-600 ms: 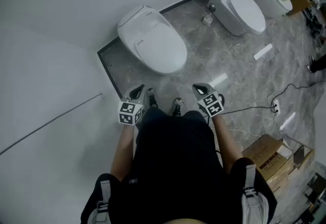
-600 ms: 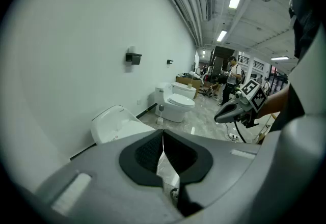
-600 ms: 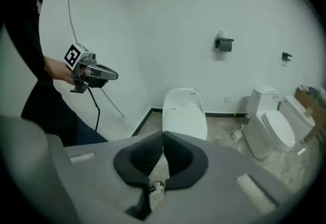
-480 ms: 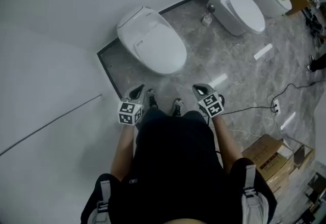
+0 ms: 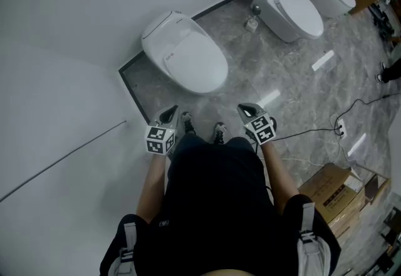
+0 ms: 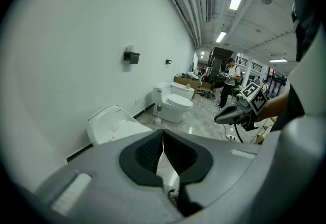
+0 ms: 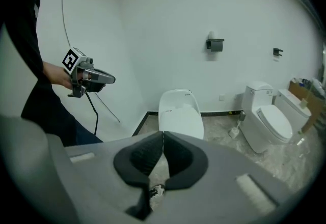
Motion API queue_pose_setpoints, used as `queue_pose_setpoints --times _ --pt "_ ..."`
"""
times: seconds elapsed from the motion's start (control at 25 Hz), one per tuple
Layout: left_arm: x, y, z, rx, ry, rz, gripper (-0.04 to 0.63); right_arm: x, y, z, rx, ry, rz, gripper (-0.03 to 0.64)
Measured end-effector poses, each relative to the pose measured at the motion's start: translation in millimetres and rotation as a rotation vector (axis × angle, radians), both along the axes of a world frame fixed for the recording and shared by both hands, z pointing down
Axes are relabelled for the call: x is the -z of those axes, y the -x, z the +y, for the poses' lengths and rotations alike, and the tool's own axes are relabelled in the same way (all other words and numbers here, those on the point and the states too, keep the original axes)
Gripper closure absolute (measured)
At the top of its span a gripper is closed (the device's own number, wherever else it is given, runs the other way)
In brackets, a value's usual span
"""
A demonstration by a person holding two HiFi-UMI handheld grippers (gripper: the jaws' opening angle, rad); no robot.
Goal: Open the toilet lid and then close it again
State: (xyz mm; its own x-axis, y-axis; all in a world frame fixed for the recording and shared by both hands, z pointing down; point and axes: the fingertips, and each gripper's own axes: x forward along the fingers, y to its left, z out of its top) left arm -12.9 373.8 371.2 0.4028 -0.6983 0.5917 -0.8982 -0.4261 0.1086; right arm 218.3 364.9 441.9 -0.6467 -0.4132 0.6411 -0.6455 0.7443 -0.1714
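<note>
A white wall [image 5: 75, 11] and a grey marble floor [image 5: 282, 74] frame the scene as a person stands facing the nearest toilet [image 5: 161, 30]. It sits against the wall just ahead of the person's shoes [image 5: 187, 123]. Two further toilets [image 5: 288, 2] are lined up well apart to its right, with cardboard boxes [image 5: 332, 196] and a trailing cable [image 5: 313, 132] off to the side. The toilet's lid [image 5: 195, 64], the object of the job, lies flat and shut over the bowl, with nothing touching it. The left gripper [image 5: 169, 111] and the right gripper [image 5: 247, 108] are held side by side in front of the body, both angled down toward the floor and both short of the toilet. In each gripper view the dark fingers [image 6: 147, 154] are pressed together tip to tip with nothing between them, so neither tool holds anything. On this showing the task has either not begun or has run its full course: an untouched, closed lid fits both, and the pictures alone cannot say which. If this is the start, everything is left to do: the reach, the lift and the lowering.
</note>
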Motion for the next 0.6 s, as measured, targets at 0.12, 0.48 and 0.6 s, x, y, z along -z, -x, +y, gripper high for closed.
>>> queue_pose_setpoints --times 0.12,0.48,0.6 --pt "-1 0 1 0.006 0.006 0.01 0.583 -3 -1 1 -0.007 0.008 0.001 0.614" --pt "-25 18 8 0.021 0.073 0.035 0.583 -17 8 0 0.005 0.057 0.044 0.614" --pt "-32 26 -2 0.028 0.077 0.052 0.583 -17 17 -5 0.031 0.056 0.064 0.614"
